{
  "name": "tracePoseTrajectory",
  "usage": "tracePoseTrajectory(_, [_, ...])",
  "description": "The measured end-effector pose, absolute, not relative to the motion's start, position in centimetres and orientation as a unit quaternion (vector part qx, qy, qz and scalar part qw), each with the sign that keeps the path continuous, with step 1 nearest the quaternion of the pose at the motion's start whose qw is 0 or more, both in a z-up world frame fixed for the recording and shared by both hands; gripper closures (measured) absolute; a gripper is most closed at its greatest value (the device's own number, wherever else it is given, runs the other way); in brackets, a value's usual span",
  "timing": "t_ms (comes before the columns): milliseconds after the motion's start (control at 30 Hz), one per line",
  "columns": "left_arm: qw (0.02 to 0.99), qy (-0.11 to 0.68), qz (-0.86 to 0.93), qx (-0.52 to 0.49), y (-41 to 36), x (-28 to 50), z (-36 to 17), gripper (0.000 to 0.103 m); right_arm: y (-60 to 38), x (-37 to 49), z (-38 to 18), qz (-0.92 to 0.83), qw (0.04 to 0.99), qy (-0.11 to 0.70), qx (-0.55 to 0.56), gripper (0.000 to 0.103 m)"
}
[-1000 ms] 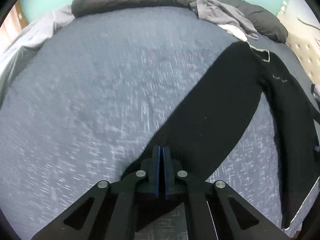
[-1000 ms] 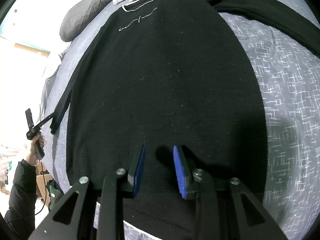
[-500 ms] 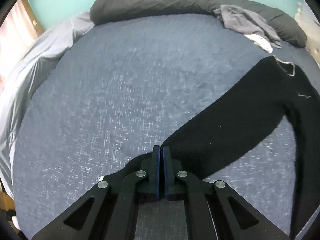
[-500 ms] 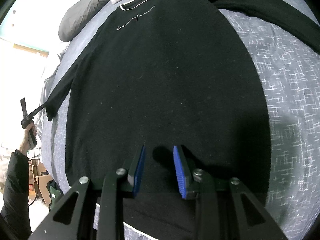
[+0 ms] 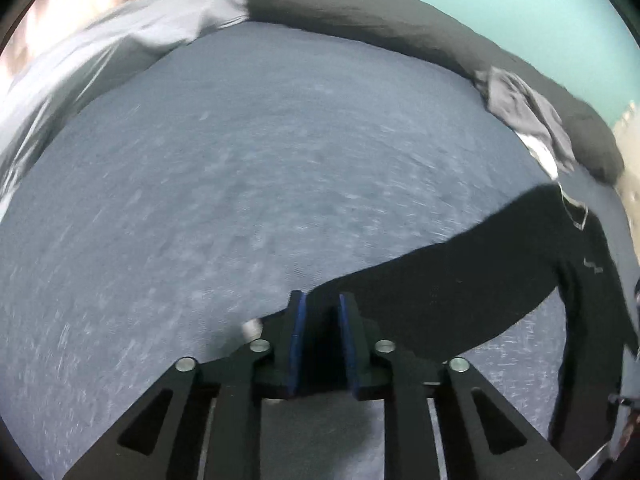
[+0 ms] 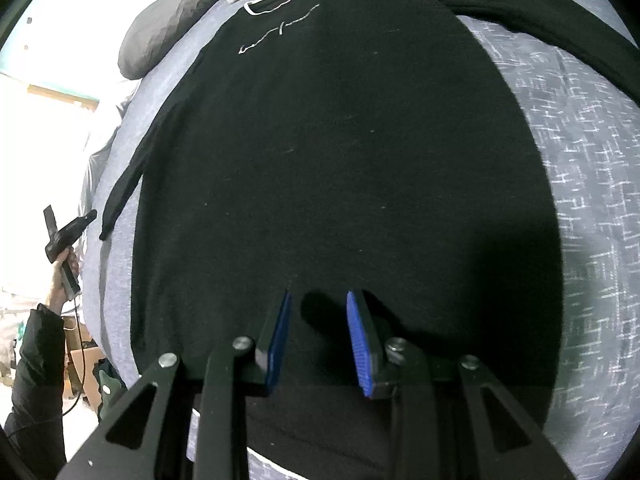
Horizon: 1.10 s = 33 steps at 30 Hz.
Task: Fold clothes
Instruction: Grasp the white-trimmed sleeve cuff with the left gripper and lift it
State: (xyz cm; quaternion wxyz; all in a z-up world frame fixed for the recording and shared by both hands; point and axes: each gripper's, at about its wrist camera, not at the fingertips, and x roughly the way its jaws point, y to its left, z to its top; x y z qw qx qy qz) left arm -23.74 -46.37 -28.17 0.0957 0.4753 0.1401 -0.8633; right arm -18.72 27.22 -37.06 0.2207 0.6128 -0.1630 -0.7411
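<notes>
Sweater: we see a black sweater (image 6: 340,168) lying flat, front up, on the blue-grey bed (image 5: 240,200), its collar toward the dark bolster pillow (image 5: 400,28).
Sleeve: one black sleeve (image 5: 460,280) stretches out sideways across the bed, its cuff end at our left gripper.
Left gripper (image 5: 322,316): jaws opening — the sleeve end sits in the gap, and we see the blue pads apart from it.
Right gripper (image 6: 320,312): jaws partly open, poised over the sweater's lower body near the hem — nothing gripped.
Other clothes: a grey garment (image 5: 524,116) lies crumpled against the pillow.
</notes>
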Motion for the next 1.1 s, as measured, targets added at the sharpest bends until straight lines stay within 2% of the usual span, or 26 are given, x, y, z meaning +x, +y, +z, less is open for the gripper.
tracePoseTrajectory(233, [0.112,0.235,-0.846,0.465,-49.8,-21.1,-30.8,0.071,26.3,-18.5,-37.0,-0.738,0.227,-0.159,0.615,0.074])
tracePoseTrajectory(533, [0.105,0.237,-0.849,0.460,-48.4,-23.3,-32.6,0.072,26.2,-18.7,-36.7,-0.739,0.223,-0.152,0.617,0.074])
tracePoseTrajectory(567, [0.106,0.235,-0.850,0.460,-48.2,-23.7,-32.8,0.073,26.1,-18.7,-36.7,-0.739,0.222,-0.152,0.618,0.074])
tracePoseTrajectory(633, [0.113,0.230,-0.851,0.458,-48.3,-23.5,-32.8,0.093,25.9,-18.6,-36.9,-0.738,0.222,-0.151,0.619,0.074])
tracePoseTrajectory(767, [0.120,0.205,-0.859,0.453,-48.0,-23.3,-31.8,0.097,25.9,-18.7,-37.0,-0.737,0.222,-0.152,0.620,0.074])
tracePoseTrajectory(1100, [0.161,0.168,-0.873,0.430,-49.8,-26.0,-28.3,0.097,25.7,-18.8,-37.1,-0.737,0.220,-0.150,0.621,0.074])
